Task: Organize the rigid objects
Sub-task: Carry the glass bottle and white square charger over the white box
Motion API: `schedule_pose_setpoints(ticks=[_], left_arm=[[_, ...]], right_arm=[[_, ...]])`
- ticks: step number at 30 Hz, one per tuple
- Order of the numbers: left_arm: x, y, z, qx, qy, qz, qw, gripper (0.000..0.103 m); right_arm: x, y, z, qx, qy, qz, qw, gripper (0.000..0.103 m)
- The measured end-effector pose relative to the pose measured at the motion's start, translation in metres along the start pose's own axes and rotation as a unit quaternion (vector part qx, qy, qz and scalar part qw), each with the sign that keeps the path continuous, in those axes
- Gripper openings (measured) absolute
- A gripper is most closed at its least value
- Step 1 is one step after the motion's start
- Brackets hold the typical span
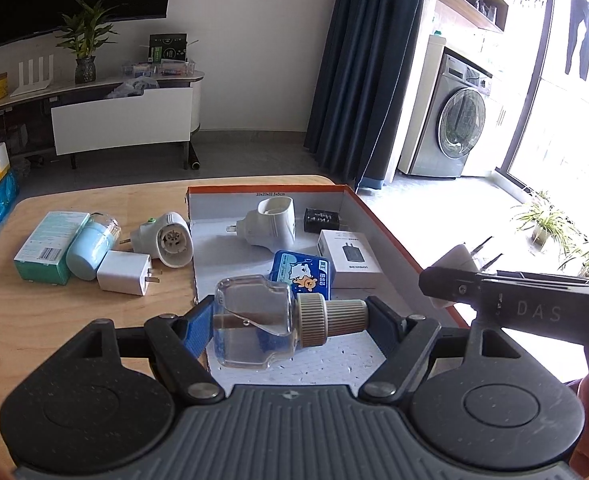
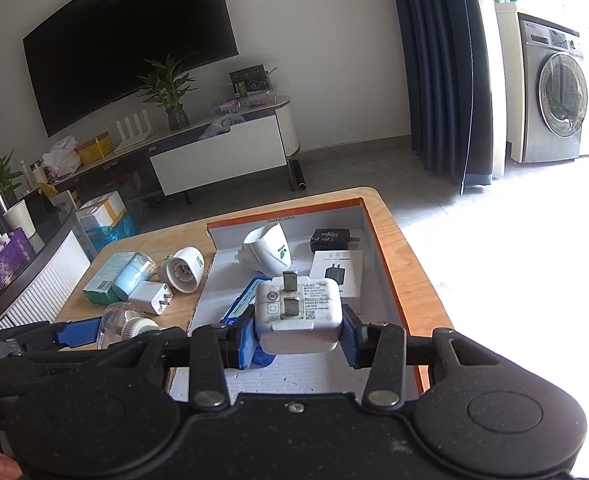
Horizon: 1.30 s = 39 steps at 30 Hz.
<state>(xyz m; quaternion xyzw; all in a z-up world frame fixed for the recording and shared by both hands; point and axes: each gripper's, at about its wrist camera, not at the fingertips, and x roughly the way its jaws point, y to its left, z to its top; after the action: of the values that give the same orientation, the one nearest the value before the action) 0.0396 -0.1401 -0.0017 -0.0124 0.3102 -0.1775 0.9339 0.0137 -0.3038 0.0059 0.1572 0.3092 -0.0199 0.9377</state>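
Two loads are in hand at once: my left gripper (image 1: 290,320) is clamped end to end on the clear refill bottle (image 1: 254,322), and my right gripper (image 2: 298,332) squeezes the white charger (image 2: 297,312), prongs up. I hold both over the near end of the orange-rimmed box (image 1: 378,216), presumably to drop them among the adapters inside; four items wait on the table (image 1: 94,320) by the box's left edge.

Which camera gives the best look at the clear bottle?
Left wrist: the clear bottle lies sideways, whole, clamped between the left tool tips. The right wrist view shows only part of it, low at left, behind the tool body.
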Motion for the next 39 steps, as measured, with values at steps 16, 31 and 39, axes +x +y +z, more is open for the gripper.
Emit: schedule_pose_setpoints(ticks=[16, 31, 39], left_arm=[[0.007, -0.010, 0.001, 0.016, 0.002, -0.013, 0.9998, 0.079], [0.014, -0.015, 0.002, 0.025, 0.005, -0.020, 0.9995, 0.079], [0.018, -0.019, 0.001, 0.029, 0.010, -0.026, 0.9992, 0.079]], right_arm=[[0.002, -0.007, 0.003, 0.005, -0.003, -0.007, 1.000, 0.051], [0.005, -0.008, 0.007, 0.006, -0.004, -0.007, 1.000, 0.051], [0.005, -0.009, 0.009, 0.005, -0.005, -0.005, 1.000, 0.052]])
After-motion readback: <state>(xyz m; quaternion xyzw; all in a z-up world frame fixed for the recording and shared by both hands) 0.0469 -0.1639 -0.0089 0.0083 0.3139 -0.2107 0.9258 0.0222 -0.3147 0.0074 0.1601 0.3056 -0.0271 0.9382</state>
